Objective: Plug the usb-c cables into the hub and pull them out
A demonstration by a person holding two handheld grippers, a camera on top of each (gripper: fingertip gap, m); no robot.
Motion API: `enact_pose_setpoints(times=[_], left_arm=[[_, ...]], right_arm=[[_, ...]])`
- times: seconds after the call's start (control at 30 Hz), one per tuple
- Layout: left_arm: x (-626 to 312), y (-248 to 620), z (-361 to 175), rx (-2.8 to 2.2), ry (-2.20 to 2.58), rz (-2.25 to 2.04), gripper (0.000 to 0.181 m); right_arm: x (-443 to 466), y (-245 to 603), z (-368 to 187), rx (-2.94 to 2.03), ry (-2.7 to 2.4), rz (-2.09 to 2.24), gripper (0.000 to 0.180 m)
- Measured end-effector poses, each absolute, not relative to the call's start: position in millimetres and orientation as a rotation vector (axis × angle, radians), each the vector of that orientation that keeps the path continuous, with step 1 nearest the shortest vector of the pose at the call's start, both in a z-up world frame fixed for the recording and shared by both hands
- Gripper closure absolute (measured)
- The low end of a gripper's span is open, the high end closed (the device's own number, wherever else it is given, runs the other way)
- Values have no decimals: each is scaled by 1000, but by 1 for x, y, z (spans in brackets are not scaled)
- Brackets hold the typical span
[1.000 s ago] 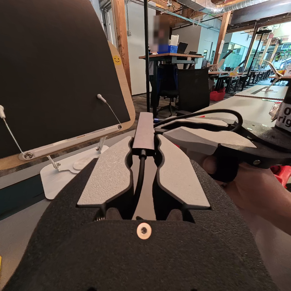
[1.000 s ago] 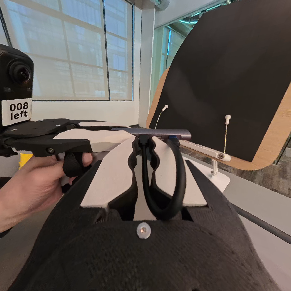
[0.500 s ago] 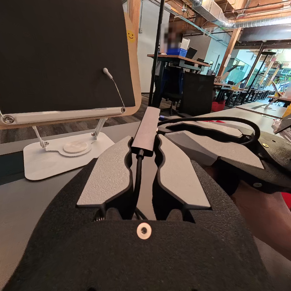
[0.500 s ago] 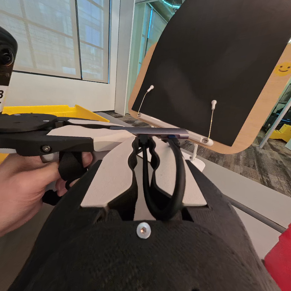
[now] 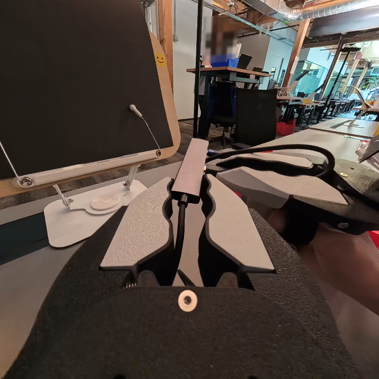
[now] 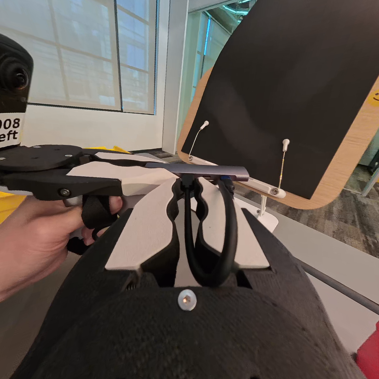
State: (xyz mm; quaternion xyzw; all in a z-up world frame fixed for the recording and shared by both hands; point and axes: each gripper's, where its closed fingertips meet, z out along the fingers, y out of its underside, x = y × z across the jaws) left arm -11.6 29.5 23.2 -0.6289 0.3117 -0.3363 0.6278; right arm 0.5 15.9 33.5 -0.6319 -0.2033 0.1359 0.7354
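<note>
Item: hub [image 5: 190, 168], grey slab, held off the table; all places below are given from it.

- My left gripper [image 5: 186, 193]: jaws closed on the hub's near end, one finger on each long side. The hub's own tail lead [image 5: 179, 231] drops from that end back between my fingers.
- My right gripper [image 6: 188, 185]: comes at the hub's long side, jaws narrowed around the black plug [image 6: 187, 180] of a usb-c cable [image 6: 207, 272]. I hold that plug, which sits hard against the hub's side; it appears seated in a port, though I cannot see how deep.
- Same cable: loops back from the plug toward my right gripper's body, then returns to the hub, ending in a blue-collared plug [image 6: 224, 178] at a port further along the same side, toward the far end. This one also looks inserted.
- One empty slot [image 6: 206, 176] shows between the two plugs.
- Behind the hub: a black board with wooden rim [image 5: 164, 98] on a white stand [image 5: 67, 223], standing on the table.

Progress, as I judge it: the plugging half looks done or all but done for both ends. The pulling-out half remains; the plug in my right gripper is the likely first to come out, with the left bracing the hub.
</note>
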Motion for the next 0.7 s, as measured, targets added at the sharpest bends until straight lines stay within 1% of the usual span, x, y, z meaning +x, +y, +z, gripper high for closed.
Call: enact_pose_setpoints(times=[0.27, 0.43, 0.53, 0.7], left_arm=[[-10, 28, 26, -1463, 703, -791, 155], [-20, 15, 51, -1417, 742, -774, 156], [-27, 7, 66, -1450, 796, -760, 156], [-40, -1, 69, -1418, 839, -741, 157]], right_arm=[[1, 14, 38, -1378, -430, 253, 165], [-10, 0, 63, -1297, -476, 289, 165], [-16, -8, 76, -1268, -413, 327, 165], [-30, -14, 76, -1277, -403, 318, 165]])
